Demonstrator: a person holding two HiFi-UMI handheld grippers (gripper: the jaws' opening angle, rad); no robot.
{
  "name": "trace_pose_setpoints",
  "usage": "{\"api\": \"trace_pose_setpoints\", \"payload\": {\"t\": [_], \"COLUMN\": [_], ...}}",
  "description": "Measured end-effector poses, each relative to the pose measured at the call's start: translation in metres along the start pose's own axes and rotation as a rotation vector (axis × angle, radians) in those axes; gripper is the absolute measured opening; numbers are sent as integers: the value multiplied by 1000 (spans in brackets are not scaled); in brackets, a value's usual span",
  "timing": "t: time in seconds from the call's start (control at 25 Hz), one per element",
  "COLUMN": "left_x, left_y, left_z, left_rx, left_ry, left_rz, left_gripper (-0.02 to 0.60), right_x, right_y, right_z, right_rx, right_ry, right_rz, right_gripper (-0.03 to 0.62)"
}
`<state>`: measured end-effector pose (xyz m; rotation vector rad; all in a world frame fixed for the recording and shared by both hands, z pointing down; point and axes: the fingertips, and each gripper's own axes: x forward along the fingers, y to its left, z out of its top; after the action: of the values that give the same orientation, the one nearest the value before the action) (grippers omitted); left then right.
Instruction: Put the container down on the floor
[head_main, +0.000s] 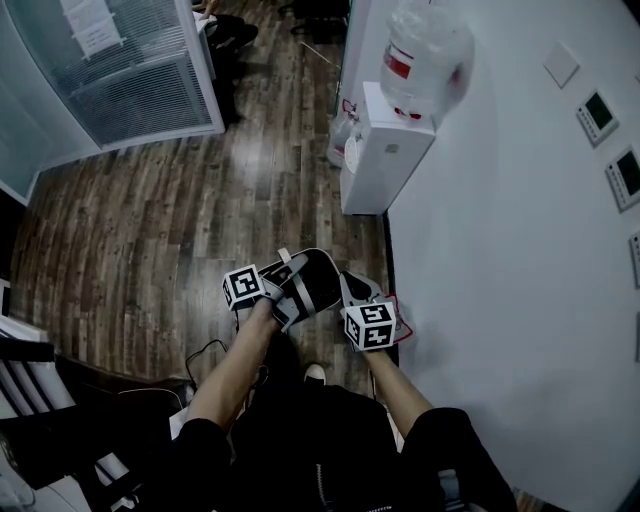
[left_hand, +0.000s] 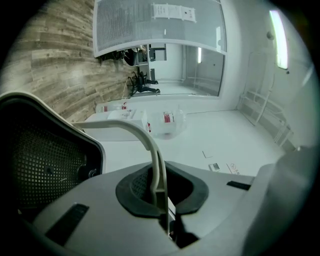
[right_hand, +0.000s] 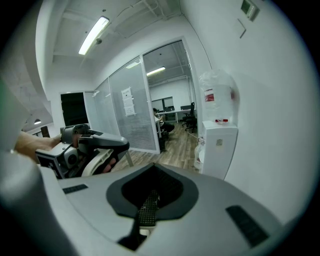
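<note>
**A:** Dark wood floor (head_main: 150, 230) runs up to a white wall (head_main: 520, 250) and a water dispenser (head_main: 385, 150). Where is the container?

**B:** In the head view the container (head_main: 312, 280) hangs in front of the person's legs. The left gripper (head_main: 288, 305) has one side and the right gripper (head_main: 348, 292) the other. Two holds, I'd say, so it won't tip going down.

**A:** And the left gripper view?

**B:** Its fingers (left_hand: 100, 210) are pressed together on the pale rim, with the mesh wall beside them.

**A:** Right gripper view?

**B:** Those fingers (right_hand: 215, 200) pinch a strip of the mesh wall. That view looks level across the room, so I judge the container isn't on the floor yet.
</note>
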<state>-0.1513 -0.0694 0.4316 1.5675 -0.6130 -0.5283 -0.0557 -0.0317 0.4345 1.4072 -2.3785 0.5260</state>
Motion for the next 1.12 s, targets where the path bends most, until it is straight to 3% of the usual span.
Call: {"api": "trace_pose_setpoints", "payload": {"t": [0.68,1.12], "left_x": [51,74], "left_y": [2,19], "left_z": [97,118], "left_rx": [48,32], "left_ry": [202,323], "left_rz": [-3,19], "left_gripper": [20,20], "right_x": [102,123], "right_y": [-8,-14], "right_z": [55,56], "right_rx": [63,116], "right_ry": [0,21], "right_rz": [-146,-223], "right_gripper": [11,11]}}
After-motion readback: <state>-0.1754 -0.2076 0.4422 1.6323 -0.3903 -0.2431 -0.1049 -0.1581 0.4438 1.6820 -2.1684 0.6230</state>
